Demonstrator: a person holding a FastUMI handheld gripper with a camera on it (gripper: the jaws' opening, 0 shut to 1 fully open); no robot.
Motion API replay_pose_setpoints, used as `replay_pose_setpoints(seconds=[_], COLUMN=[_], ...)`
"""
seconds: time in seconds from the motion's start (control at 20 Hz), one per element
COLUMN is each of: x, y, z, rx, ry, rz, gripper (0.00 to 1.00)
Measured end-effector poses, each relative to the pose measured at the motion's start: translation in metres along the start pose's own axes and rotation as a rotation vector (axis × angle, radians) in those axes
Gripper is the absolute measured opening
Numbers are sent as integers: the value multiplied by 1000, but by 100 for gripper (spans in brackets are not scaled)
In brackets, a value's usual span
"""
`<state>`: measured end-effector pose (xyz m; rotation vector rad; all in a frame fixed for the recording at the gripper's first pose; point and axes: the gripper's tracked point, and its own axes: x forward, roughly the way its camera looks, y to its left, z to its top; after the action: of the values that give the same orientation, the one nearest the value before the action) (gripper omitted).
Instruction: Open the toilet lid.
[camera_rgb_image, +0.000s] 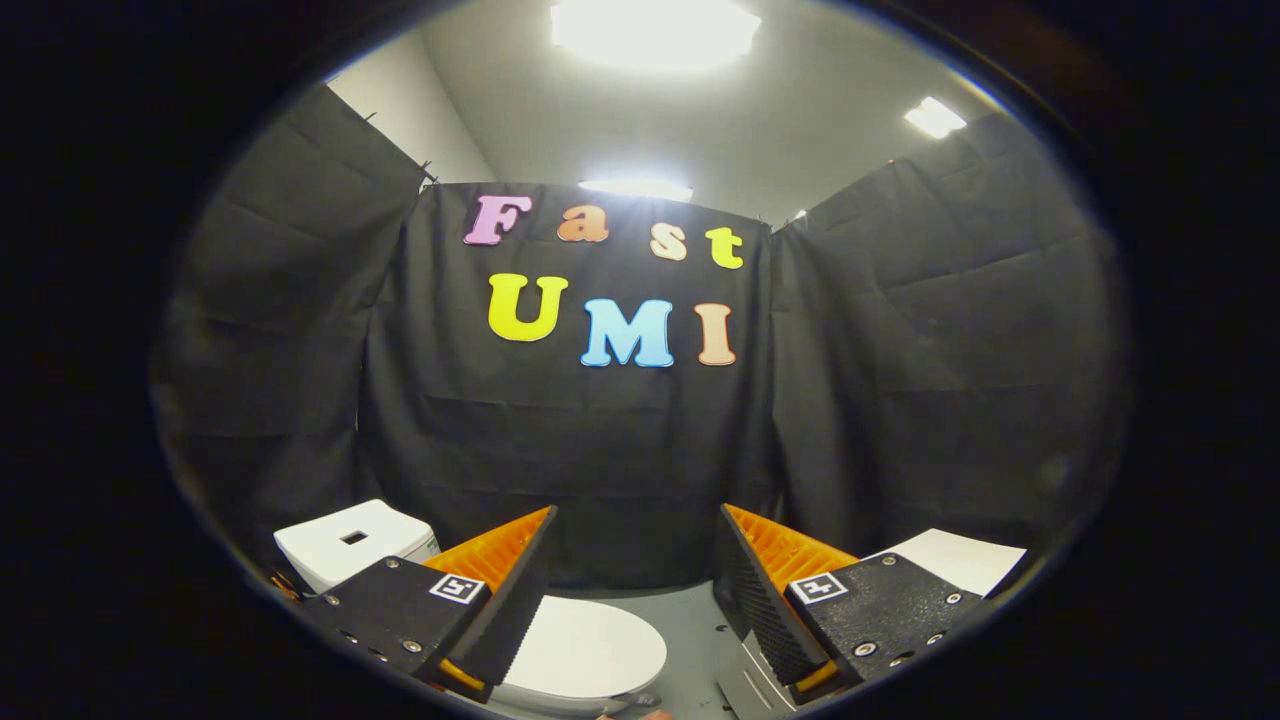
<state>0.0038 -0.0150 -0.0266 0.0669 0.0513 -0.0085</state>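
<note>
The gripper (632, 560) hangs with its fingers spread wide apart and nothing between them, high above the fixture and looking across the booth rather than down. Below and just beyond the left finger lies the toilet lid (585, 648), a smooth white oval that looks to be lying flat and closed on the bowl. Behind it, left of the left finger, stands the tank (352, 545) with a button recess in its top. A white flat panel (960, 558) shows past the right finger, and grey floor (690, 625) lies between the two.

The lid should be rigid moulded plastic, light, glossy and slippery (a hinged part, so it will swing up toward the tank). The best hold is probably the front rim, farthest from the hinge, pinched or hooked from beneath.
</note>
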Motion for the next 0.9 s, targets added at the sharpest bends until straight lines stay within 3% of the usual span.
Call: replay_pose_setpoints(seconds=[0.4,0.55,0.9], x=[-9,2,30], y=[4,-3,21], z=[11,-18,-119], rx=[44,53,293], ry=[-25,20,207], rz=[-9,-28,60], gripper=[95,95,94])
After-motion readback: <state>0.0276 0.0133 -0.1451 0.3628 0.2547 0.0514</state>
